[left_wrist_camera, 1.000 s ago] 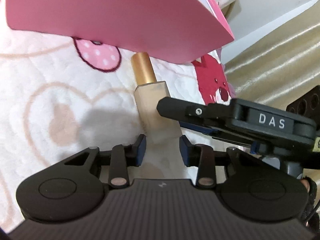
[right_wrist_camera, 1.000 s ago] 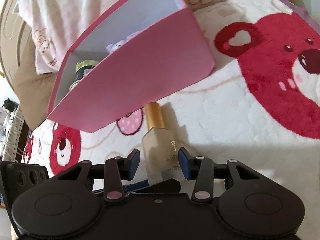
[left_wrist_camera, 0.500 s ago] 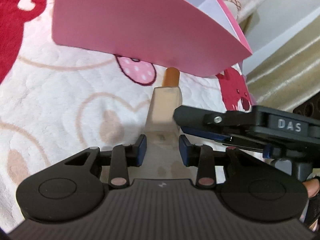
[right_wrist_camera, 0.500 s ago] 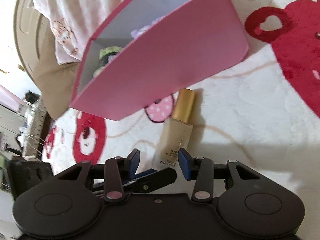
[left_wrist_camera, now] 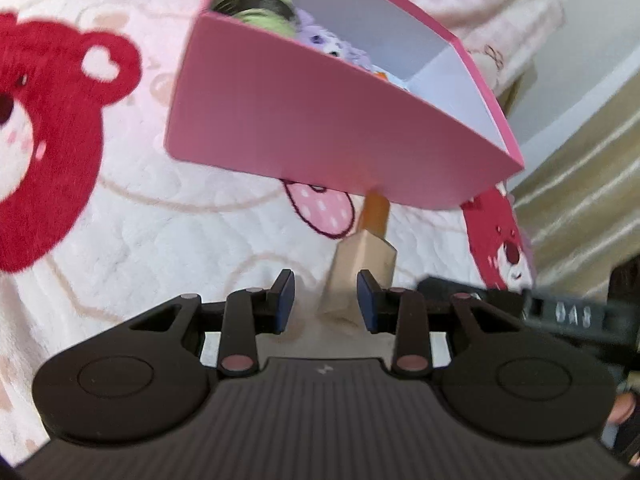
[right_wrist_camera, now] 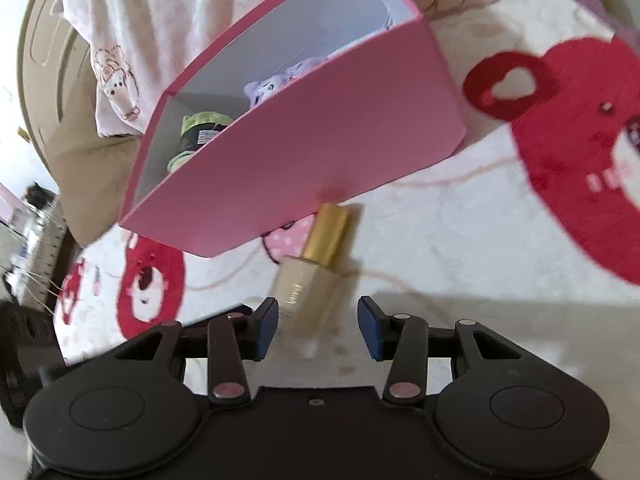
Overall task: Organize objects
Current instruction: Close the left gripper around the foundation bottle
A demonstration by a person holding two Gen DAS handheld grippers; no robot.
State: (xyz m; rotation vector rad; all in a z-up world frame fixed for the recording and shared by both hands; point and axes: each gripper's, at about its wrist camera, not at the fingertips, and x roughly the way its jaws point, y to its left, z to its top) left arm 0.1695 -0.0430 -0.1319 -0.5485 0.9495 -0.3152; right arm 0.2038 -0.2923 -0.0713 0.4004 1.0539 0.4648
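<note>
A beige foundation bottle (right_wrist_camera: 310, 292) with a gold cap lies on the blanket, cap toward a pink box (right_wrist_camera: 320, 168). It also shows in the left wrist view (left_wrist_camera: 360, 268), below the pink box (left_wrist_camera: 320, 136). My right gripper (right_wrist_camera: 317, 328) is open and empty, its jaws on either side of the bottle's base and above it. My left gripper (left_wrist_camera: 325, 300) is open and empty, just short of the bottle's base. The box holds a purple plush toy (right_wrist_camera: 272, 88) and a green-lidded jar (right_wrist_camera: 196, 136).
A white blanket with red bear prints (right_wrist_camera: 580, 152) covers the bed. A pink patterned pillow (right_wrist_camera: 132, 40) lies behind the box. A beige curtain (left_wrist_camera: 580, 184) hangs at the right. The right gripper's body (left_wrist_camera: 560, 316) shows at the right in the left wrist view.
Both grippers have pulled back and up from the bottle. The inside of the box now shows in the left wrist view. The bottle stays on the blanket.
</note>
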